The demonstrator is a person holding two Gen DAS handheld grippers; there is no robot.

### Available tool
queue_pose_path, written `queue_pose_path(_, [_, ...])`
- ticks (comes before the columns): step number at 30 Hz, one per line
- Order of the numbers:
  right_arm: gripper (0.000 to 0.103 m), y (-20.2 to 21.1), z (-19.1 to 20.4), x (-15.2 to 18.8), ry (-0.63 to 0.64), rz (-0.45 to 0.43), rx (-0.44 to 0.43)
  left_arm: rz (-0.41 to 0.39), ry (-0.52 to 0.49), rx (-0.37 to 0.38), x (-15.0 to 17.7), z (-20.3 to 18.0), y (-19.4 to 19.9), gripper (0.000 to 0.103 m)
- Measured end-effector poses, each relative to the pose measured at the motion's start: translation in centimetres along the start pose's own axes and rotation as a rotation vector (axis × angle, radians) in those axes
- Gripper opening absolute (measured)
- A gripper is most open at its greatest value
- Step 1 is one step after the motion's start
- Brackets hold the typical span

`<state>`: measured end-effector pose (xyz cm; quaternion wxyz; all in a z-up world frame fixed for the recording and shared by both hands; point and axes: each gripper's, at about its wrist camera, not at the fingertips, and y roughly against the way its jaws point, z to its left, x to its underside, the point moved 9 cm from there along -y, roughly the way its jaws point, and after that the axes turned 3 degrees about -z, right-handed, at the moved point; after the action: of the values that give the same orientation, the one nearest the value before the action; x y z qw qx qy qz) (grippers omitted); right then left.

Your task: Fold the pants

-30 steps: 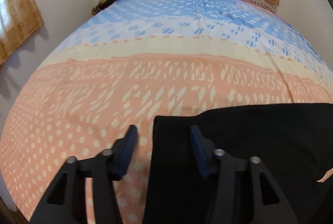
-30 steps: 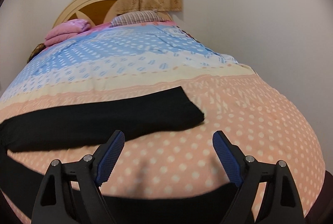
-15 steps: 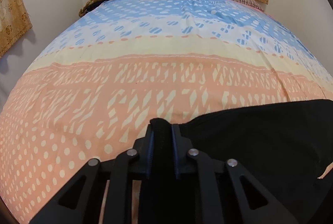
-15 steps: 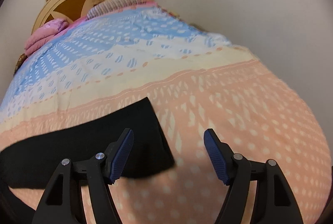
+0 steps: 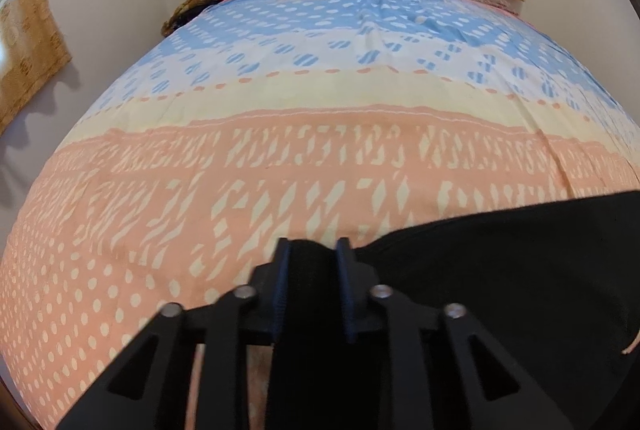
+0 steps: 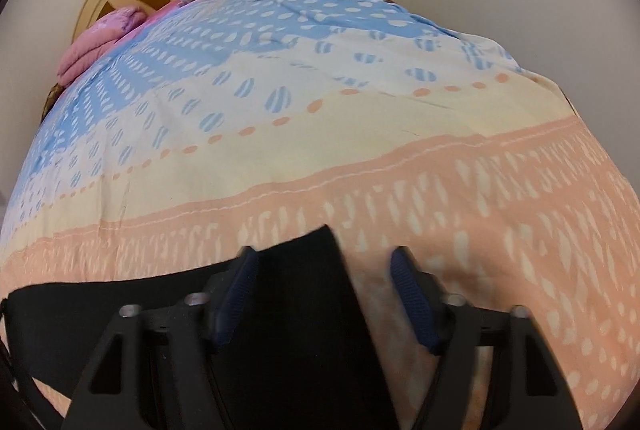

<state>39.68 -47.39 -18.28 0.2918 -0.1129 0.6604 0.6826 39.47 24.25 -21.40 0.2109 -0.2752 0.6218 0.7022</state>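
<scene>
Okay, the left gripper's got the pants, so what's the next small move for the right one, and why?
Probably finish closing the right gripper: its jaws have just been closing and straddle the pants hem, but the fingers aren't pressing yet. The left gripper is already clamped on the cloth.

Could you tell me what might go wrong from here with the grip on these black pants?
1. The right gripper, whose jaws have just been closing, straddles the leg end of the black fabric pants off-centre, with bedspread under its right half; it may pinch the patterned peach, cream and blue bedspread too.
2. The left gripper is shut on only a narrow bunched edge, which may slip when lifted.
</scene>
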Motion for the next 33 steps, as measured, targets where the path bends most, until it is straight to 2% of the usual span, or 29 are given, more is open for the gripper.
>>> queue_pose_path(1, [0.014, -0.2, 0.4, 0.1, 0.016, 0.017, -0.014, -0.002, -0.010, -0.001, 0.0, -0.2, 0.1, 0.014])
queue_pose_path(4, [0.006, 0.3, 0.7, 0.1, 0.022, 0.003, -0.020, -0.012, -0.028, -0.013, -0.4, -0.5, 0.6, 0.013])
queue_pose_path(17, [0.005, 11.1, 2.1, -0.7, 0.082, -0.271, -0.089, -0.166, 0.068, 0.082, -2.2, 0.5, 5.6, 0.012])
queue_pose_path(23, [0.005, 16.8, 1.8, 1.4, 0.106, -0.384, -0.178, -0.258, 0.085, 0.149, -2.0, 0.2, 8.8, 0.012])
queue_pose_path(27, [0.005, 19.4, 1.0, 3.1, 0.104, -0.433, -0.226, -0.318, 0.104, 0.190, -1.3, 0.7, 10.9, 0.012])
queue_pose_path(29, [0.005, 20.5, 0.5, 4.1, 0.100, -0.453, -0.246, -0.365, 0.115, 0.242, -0.7, 0.9, 12.3, 0.012])
queue_pose_path(33, [0.005, 22.2, -0.8, 6.5, 0.072, -0.475, -0.284, -0.390, 0.147, 0.281, 0.8, 1.6, 13.6, 0.012])
